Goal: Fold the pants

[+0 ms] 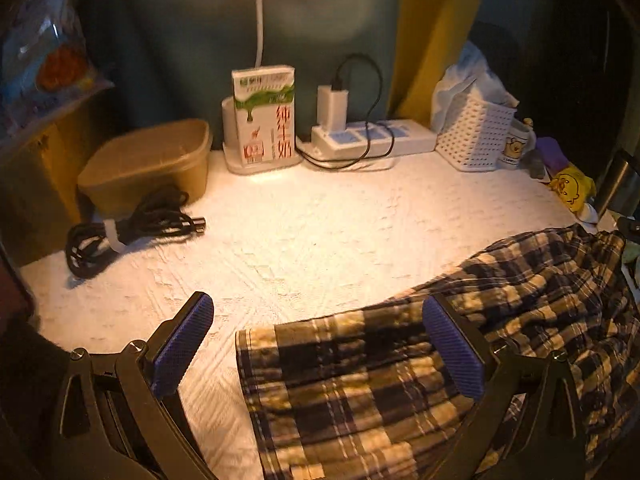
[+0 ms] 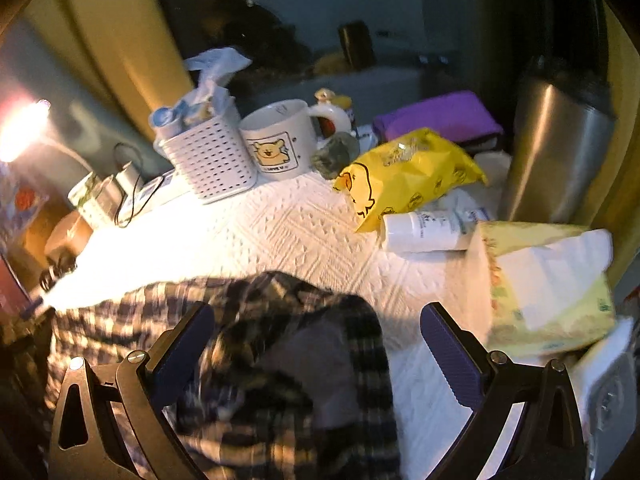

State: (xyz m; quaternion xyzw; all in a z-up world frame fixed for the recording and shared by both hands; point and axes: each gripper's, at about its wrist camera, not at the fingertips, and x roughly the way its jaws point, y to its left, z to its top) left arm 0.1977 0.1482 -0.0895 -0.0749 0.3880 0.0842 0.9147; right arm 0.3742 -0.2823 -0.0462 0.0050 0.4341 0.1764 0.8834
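Plaid pants (image 1: 400,380): spread near us, ready for folding
Left gripper (image 1: 320,356): released, we straddle the hem
Right gripper (image 2: 316,360): released over bunched cloth

A dark teal wall (image 1: 172,40) with a yellow curtain (image 1: 436,32) at upper right backs the white embossed tabletop (image 1: 300,240), and a lit lamp (image 2: 20,132) glares at far left.

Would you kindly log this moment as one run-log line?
task: fold pants | pants: crumpled on cloth, unfolded | left claw: open over pants edge | right claw: open over bunched end | held: nothing
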